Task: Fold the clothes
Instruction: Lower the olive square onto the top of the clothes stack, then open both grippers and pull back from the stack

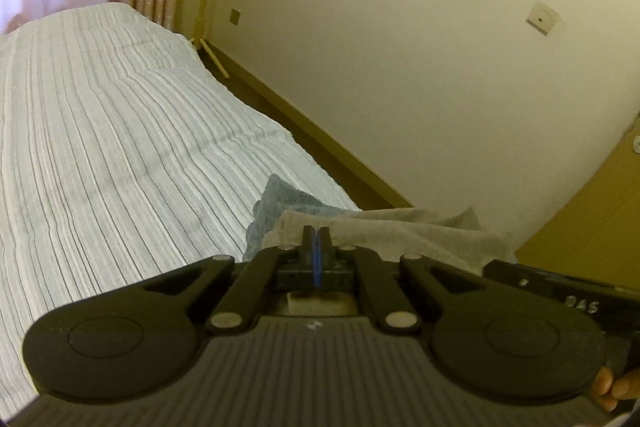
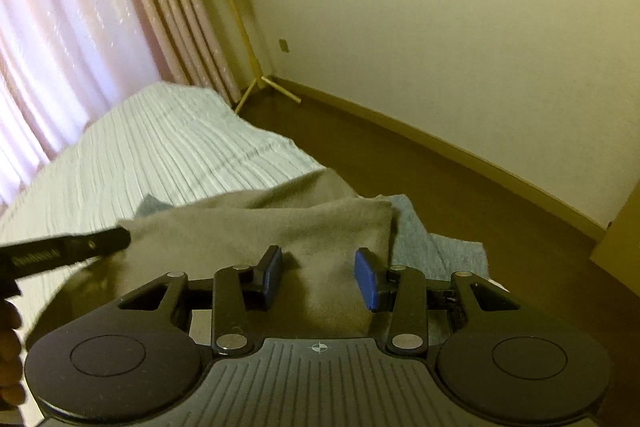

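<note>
On my left camera the left tongs (image 1: 316,233) are pressed together, the blue pads meeting in a thin line. Their tips sit against the near edge of the beige cloth (image 1: 384,231), but the tongs' own body blocks the spot, so I cannot tell whether any fabric is pinched between them. Behind the beige cloth a blue-grey cloth (image 1: 276,203) pokes out, mostly covered. Both lie at the corner of the bed (image 1: 120,147), which has a striped white cover. At the right edge the other tool shows as a dark bar, cut off, with fingertips (image 1: 608,387) curled below it.

On my right camera the right tongs (image 2: 320,277) stand partly apart, blue pads on either side of a raised fold of the beige cloth (image 2: 280,227). I see a gap between pads and fabric, so they are not squeezing it. The blue-grey cloth (image 2: 436,243) lies underneath, sticking out to the right and a little at the left. The left tool enters from the left as a blurred dark bar, its tip at the beige cloth's left edge; whether it grips there I cannot make out. The pink curtain (image 2: 80,27) is washed out by light, and something hanging from the wooden stand (image 2: 244,35) at the top is too blurred to identify.
</note>
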### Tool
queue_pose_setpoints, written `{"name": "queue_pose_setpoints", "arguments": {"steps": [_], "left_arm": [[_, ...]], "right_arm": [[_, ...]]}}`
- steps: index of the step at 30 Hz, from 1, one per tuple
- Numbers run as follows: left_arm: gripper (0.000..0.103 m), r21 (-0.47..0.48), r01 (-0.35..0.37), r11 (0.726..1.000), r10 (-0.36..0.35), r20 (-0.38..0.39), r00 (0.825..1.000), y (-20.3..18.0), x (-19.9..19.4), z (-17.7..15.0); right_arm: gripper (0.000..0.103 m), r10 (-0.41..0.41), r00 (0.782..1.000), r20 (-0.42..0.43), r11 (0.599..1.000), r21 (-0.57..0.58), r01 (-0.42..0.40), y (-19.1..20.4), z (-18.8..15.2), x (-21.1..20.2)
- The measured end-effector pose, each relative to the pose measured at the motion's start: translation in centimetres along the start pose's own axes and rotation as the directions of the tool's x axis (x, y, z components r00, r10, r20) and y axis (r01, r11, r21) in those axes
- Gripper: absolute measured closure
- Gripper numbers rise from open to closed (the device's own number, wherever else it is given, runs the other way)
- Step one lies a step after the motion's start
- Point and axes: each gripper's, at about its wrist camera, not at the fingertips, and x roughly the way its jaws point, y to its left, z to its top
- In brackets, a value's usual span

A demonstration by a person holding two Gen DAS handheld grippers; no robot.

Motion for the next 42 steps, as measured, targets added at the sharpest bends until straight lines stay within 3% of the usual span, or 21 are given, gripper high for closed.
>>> {"name": "queue_pose_setpoints", "arguments": {"steps": [5, 10, 16, 21, 24, 28, 31, 36, 42], "left_arm": [[0.102, -0.022, 0.023, 0.999, -0.023, 0.017, 1.000, -0.1, -5.0, -0.1], [0.102, 0.014, 0.036, 0.999, -0.036, -0.004, 0.999, -2.1, -9.8, -3.0], [0.101, 0.052, -0.041, 0.998, 0.045, -0.077, 0.996, -2.7, -9.2, -6.6], [0.101, 0.068, -0.093, 0.993, 0.099, -0.088, 0.991, -3.0, -8.9, -7.4], [0.101, 0.057, -0.111, 0.992, 0.116, -0.096, 0.989, -3.9, -10.6, -7.2], [0.099, 0.054, -0.136, 0.989, 0.142, -0.121, 0.982, -4.8, -14.0, -7.6], [0.083, 0.056, -0.137, 0.989, 0.143, -0.132, 0.981, -5.4, -16.7, -8.4], [0.076, 0.114, -0.127, 0.985, 0.142, -0.134, 0.981, -6.2, -21.7, -10.1], [0.064, 0.190, -0.117, 0.975, 0.145, -0.140, 0.980, -6.5, -26.6, -11.9]], "right_arm": [[0.063, 0.039, 0.998, 0.054, 0.998, 0.045, -0.041, 0.2, -0.4, -5.8], [0.063, 0.066, 0.997, 0.032, 0.998, 0.001, -0.066, 0.9, -3.7, -10.7], [0.063, 0.058, 0.998, -0.039, 0.997, -0.055, -0.060, 2.7, -6.5, -10.4], [0.063, -0.012, 0.995, -0.099, 0.985, -0.174, -0.005, 3.7, -9.0, -8.5], [0.063, -0.015, 0.996, -0.092, 0.985, -0.170, -0.001, 4.0, -8.7, -9.6], [0.063, 0.007, 0.995, -0.103, 0.996, -0.083, -0.016, 3.5, -9.7, -12.8], [0.063, 0.006, 0.992, -0.124, 0.999, -0.031, -0.010, 3.6, -10.9, -15.4], [0.063, -0.015, 0.993, -0.120, 0.999, 0.039, 0.020, 4.5, -13.1, -20.6], [0.063, -0.061, 0.998, -0.031, 0.996, 0.060, 0.063, 7.5, -14.4, -25.8]]}}
